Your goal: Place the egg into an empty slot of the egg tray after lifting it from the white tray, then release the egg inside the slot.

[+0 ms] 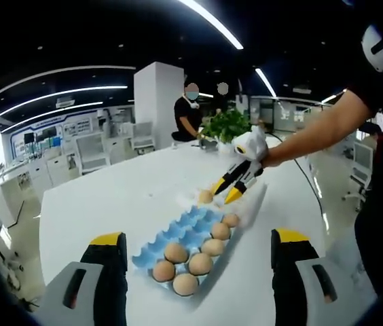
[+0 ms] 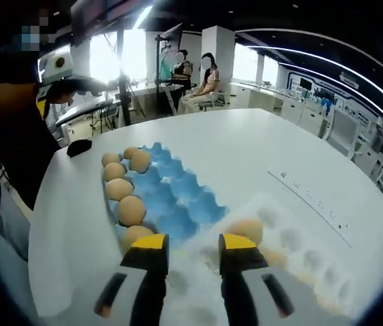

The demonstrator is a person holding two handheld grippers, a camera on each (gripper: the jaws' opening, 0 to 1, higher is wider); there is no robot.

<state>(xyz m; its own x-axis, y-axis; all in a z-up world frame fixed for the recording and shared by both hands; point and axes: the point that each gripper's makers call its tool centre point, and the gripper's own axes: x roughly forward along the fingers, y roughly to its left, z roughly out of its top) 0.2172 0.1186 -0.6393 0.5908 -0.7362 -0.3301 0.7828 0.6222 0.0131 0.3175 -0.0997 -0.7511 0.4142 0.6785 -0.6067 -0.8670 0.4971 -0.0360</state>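
Hovering right gripper (image 2: 192, 246): jaws parted, empty, poised over the white tray (image 2: 300, 261), near an egg (image 2: 246, 229) lying in it.
Left gripper (image 1: 196, 246): jaws wide apart, gripping nothing.
Egg tray (image 2: 171, 197): blue, beside the white tray, several eggs along one edge.

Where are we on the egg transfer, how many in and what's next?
Done: six eggs already sit in the blue egg tray, with empty slots left at its other end. In hand: the right gripper hovers open over the white tray, jaws near an egg, nothing gripped yet. Left: grasp it, lift, set it in a blue slot, release. The left gripper is open, idle.
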